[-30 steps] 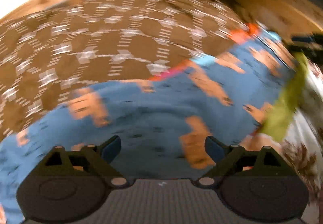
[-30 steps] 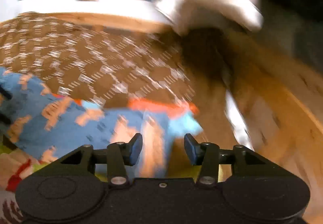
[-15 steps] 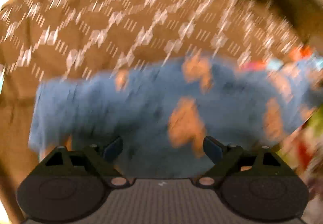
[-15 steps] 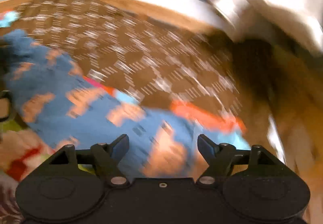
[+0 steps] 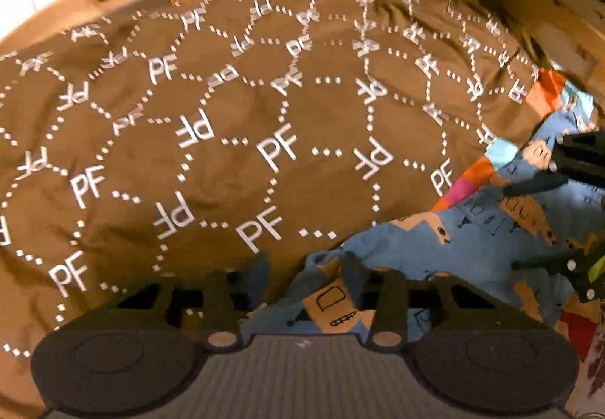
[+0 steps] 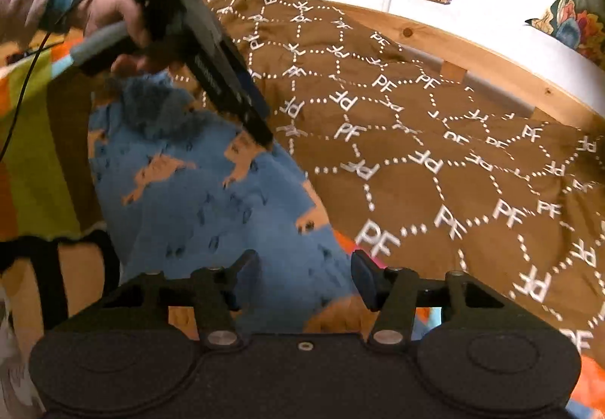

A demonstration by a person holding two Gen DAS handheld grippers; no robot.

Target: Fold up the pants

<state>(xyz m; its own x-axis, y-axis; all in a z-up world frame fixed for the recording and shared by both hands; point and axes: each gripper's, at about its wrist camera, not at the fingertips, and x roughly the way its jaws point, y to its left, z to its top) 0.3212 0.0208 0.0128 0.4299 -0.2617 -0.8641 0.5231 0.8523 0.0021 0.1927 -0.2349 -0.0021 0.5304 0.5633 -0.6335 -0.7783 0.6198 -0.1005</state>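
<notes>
Left wrist view: The left tongs have just been closing and now stand part-way shut around a bunched edge of the pants. Blue fabric sits between the fingers, with one pad against the fold; whether the grip is firm cannot be told. The pants lie on the brown bedspread, near the right side of this view, so the edge can be lifted clear of the bedding. The right tongs reach in from the right above the same garment, which suggests that both ends are being taken for one fold.

Right wrist view: The right tongs have just been closing; the jaws stand apart over the blue fabric and the pads do not press on it. The pants run from here up to the left tongs, whose tips are set down at the far edge, held by a hand. A wooden bed frame borders the bedspread.
</notes>
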